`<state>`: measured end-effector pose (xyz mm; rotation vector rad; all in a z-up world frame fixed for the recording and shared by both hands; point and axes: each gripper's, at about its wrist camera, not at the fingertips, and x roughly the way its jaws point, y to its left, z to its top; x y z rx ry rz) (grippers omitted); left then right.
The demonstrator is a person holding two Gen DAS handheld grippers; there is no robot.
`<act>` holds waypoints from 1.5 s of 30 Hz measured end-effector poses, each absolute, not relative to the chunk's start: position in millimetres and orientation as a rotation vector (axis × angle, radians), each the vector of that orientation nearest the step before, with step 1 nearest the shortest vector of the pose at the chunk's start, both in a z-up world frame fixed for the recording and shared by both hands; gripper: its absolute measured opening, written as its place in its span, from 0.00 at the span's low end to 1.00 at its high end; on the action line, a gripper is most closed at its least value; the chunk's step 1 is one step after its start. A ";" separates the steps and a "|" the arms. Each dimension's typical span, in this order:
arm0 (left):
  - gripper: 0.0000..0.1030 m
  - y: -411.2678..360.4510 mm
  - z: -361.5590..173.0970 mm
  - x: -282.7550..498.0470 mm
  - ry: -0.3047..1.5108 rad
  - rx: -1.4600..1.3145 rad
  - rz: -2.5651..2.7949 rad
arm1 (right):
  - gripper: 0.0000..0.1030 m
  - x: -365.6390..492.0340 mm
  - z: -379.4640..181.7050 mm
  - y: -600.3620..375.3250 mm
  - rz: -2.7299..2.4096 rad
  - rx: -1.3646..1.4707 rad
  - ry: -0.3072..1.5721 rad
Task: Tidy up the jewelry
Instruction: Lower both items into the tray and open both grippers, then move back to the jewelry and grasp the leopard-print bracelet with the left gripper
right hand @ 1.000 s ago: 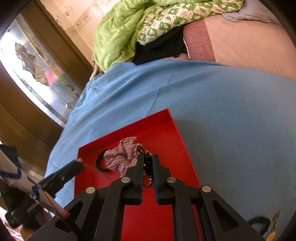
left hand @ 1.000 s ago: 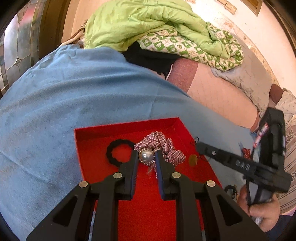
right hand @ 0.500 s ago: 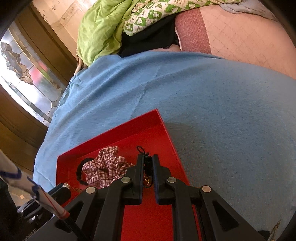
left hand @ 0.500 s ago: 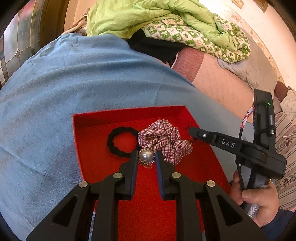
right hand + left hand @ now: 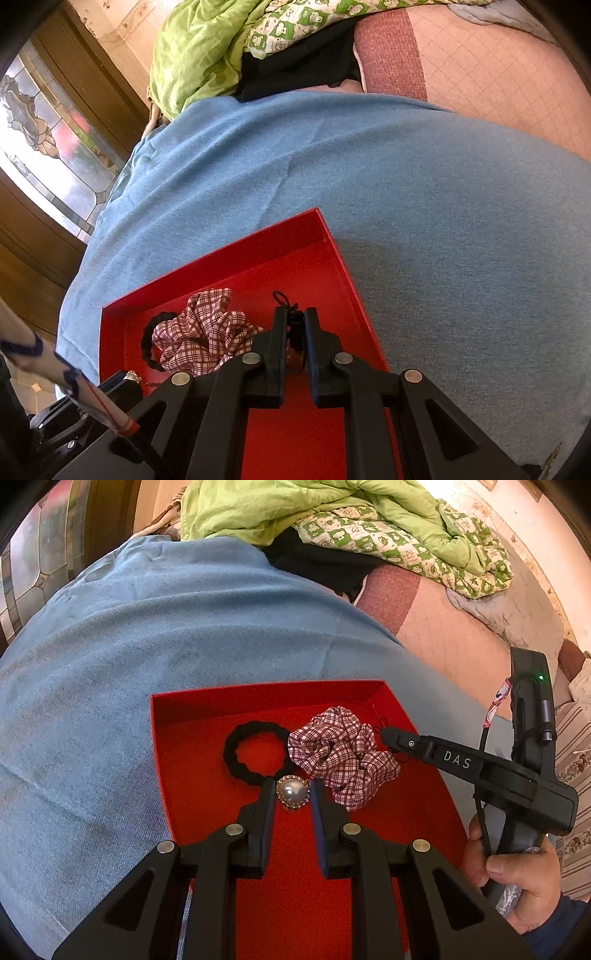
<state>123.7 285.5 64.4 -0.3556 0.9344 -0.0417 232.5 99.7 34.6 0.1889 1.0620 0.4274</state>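
Observation:
A red tray [image 5: 184, 738] [image 5: 332, 236] lies on a blue cloth. In it are a black hair tie [image 5: 251, 753], a plaid scrunchie [image 5: 340, 753] [image 5: 207, 332] and my grippers' loads. My left gripper [image 5: 293, 792] is shut on a pearl brooch [image 5: 293, 793] with a gold rim, low over the tray next to the hair tie. My right gripper [image 5: 295, 321] is shut on a black cord pendant [image 5: 293, 332] over the tray's right part; it shows in the left wrist view [image 5: 388, 734] beside the scrunchie.
The blue cloth [image 5: 147, 627] [image 5: 443, 203] covers the bed around the tray. A green quilt [image 5: 332, 517] and black cloth are piled at the far end. A stained-glass window [image 5: 44, 140] is at the left. Pink bedding [image 5: 443, 635] lies to the right.
Both grippers moved further over the tray with their loads. The brooch now hangs next to the hair tie, and the right gripper's tip has come in beside the scrunchie.

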 end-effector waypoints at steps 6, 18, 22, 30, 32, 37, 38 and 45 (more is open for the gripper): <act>0.17 285.6 63.6 124.3 0.936 -0.358 -0.042 | 0.14 231.2 37.1 99.2 0.442 0.193 1.058; 0.26 284.4 73.1 120.3 0.894 -0.360 -0.048 | 0.24 223.8 53.4 94.6 0.466 0.213 1.027; 0.31 281.6 80.7 117.6 0.861 -0.356 -0.051 | 0.24 217.6 62.6 89.0 0.483 0.231 1.010; 0.39 270.9 88.3 117.3 0.825 -0.324 -0.031 | 0.24 198.5 76.3 69.9 0.509 0.244 0.991; 0.40 268.4 90.0 117.9 0.816 -0.328 -0.036 | 0.24 190.0 80.0 60.2 0.516 0.244 0.986; 0.40 251.6 91.7 119.0 0.806 -0.286 -0.034 | 0.24 163.1 87.6 25.5 0.516 0.261 0.971; 0.40 249.0 92.4 119.0 0.803 -0.277 -0.034 | 0.24 156.3 88.3 16.3 0.510 0.267 0.968; 0.40 222.4 102.7 107.1 0.745 -0.202 -0.007 | 0.24 116.5 84.7 -40.6 0.475 0.306 0.962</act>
